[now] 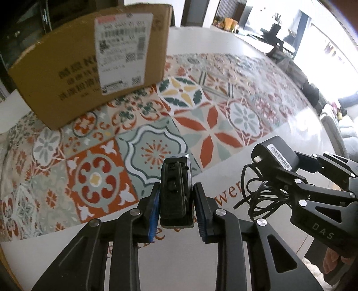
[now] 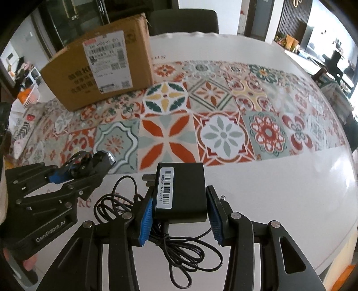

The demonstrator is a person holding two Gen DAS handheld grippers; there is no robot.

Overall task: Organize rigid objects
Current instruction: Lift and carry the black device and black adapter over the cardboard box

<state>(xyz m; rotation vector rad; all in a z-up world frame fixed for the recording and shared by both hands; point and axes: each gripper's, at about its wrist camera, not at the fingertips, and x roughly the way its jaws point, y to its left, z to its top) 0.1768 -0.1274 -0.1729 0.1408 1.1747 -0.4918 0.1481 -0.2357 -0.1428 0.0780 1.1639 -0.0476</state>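
My left gripper (image 1: 176,209) is shut on a small black device with a clip (image 1: 175,190), held clear of the table between the blue pads. The same device (image 2: 101,160) shows at the left of the right wrist view, in the left gripper (image 2: 89,165). My right gripper (image 2: 180,215) is shut on a black power adapter (image 2: 181,192) with a barcode label; its thin black cable (image 2: 179,250) hangs in loops below. From the left wrist view the adapter (image 1: 276,156) and right gripper (image 1: 288,176) sit at the right. A closed cardboard box (image 1: 94,65) stands at the back left.
The round white table (image 2: 279,179) carries a patterned tile mat (image 2: 201,125) across its middle. The cardboard box (image 2: 100,67) rests on the mat's far left end. A dark chair back (image 2: 183,21) stands behind the table.
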